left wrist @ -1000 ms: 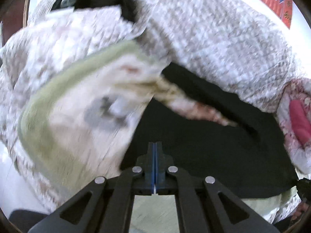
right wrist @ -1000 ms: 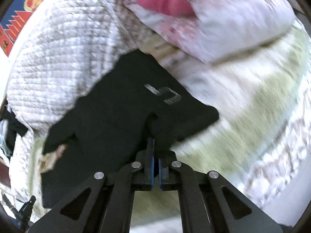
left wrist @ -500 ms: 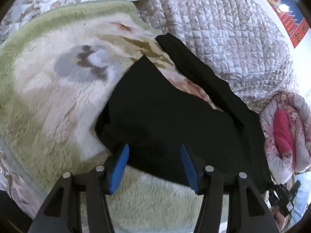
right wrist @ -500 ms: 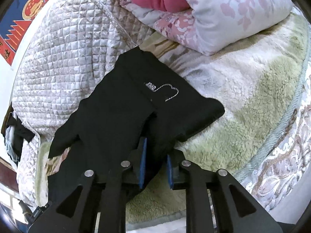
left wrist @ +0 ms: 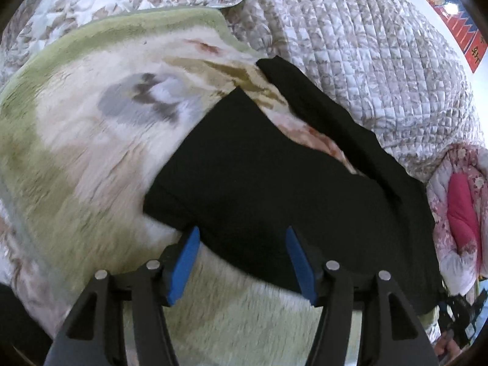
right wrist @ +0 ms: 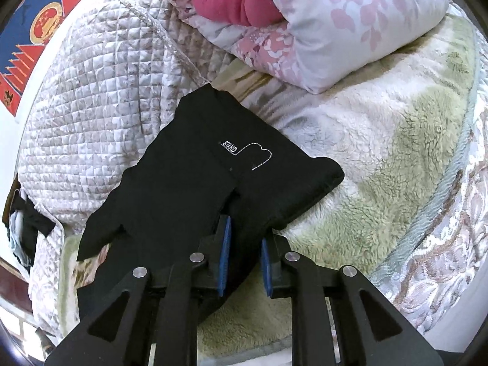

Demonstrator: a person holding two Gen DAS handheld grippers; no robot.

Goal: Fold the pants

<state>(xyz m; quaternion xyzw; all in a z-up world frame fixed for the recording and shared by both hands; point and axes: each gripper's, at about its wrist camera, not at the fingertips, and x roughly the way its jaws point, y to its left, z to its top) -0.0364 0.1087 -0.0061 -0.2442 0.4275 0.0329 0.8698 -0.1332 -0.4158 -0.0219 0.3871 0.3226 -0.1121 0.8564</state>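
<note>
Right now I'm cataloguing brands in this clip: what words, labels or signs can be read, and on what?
"STAND": small white stitched lettering on the black fabric pants, beside a stitched outline.
Red and blue wall poster: a round emblem, no readable words.
Red strip of that poster in the left wrist view: dark characters, too blurred to read.

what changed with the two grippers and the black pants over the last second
Both grippers were shut a second ago. The left gripper has just been opening wide over the black pants edge; the right gripper opened slightly, cloth between its pads. The pants stayed flat on the fleece blanket.
</note>
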